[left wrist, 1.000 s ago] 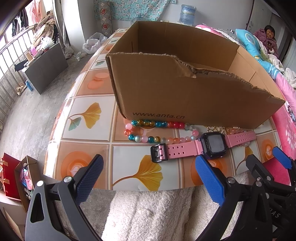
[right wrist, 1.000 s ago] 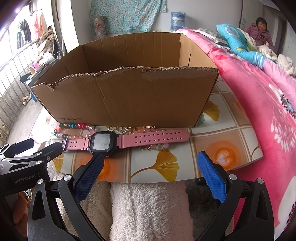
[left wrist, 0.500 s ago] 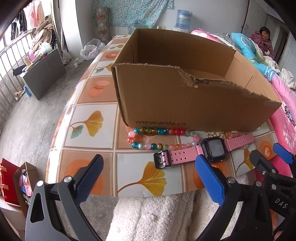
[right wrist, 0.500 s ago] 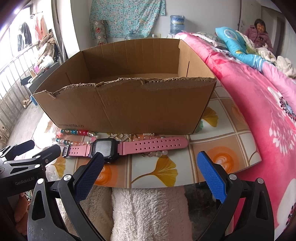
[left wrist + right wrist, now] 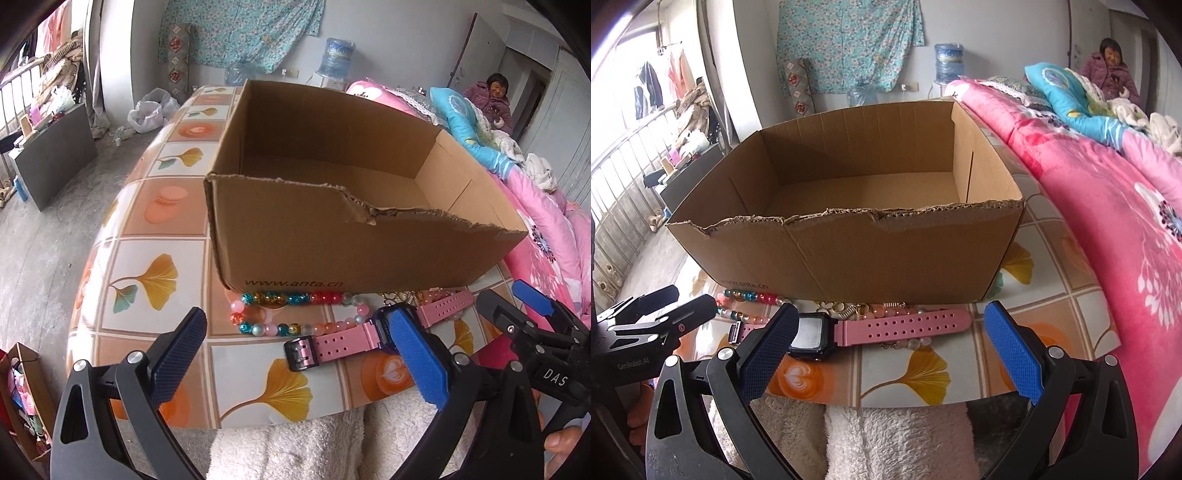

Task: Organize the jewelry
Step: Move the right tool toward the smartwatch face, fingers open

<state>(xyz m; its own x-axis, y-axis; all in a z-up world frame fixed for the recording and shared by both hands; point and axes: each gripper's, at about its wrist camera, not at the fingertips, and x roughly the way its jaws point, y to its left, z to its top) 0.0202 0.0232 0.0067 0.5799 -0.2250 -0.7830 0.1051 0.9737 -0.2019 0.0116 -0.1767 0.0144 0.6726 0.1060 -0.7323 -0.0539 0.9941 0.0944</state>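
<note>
Cardboard box [image 5: 354, 243], open-topped, torn near rim, occupied the frame centre in both views; its floor, as far as visible, lay bare. Judged: nothing yet sorted, the whole task left.

Items outstanding, all on the tiled table [image 5: 147, 273] in a row just before the box's near wall:
- Watch [image 5: 812, 334], pink strap, dark face, flat, lower centre of the right view.
- Beads [image 5: 280, 312], multicoloured strand, left of the watch and partly under its strap.
- Small gold and pearl pieces [image 5: 849, 308], tangled between strap and box; too small to tell apart.

Tools:
- Left gripper [image 5: 295, 354], jaws spread wide, empty, low in its frame, above the buckle end of the strap.
- Right gripper [image 5: 886, 347], jaws likewise apart, empty, framing the watch strap.

Surroundings: pink quilt [image 5: 1108, 229] filling the right side of the right view; white fleece [image 5: 897, 439] at the bottom edge; a person seated at upper right; water jug [image 5: 336, 57] at upper centre.

Obstacles, judged: the box's near wall stood between pieces and floor, so each must be lifted over; strap overlying beads could drag them.
</note>
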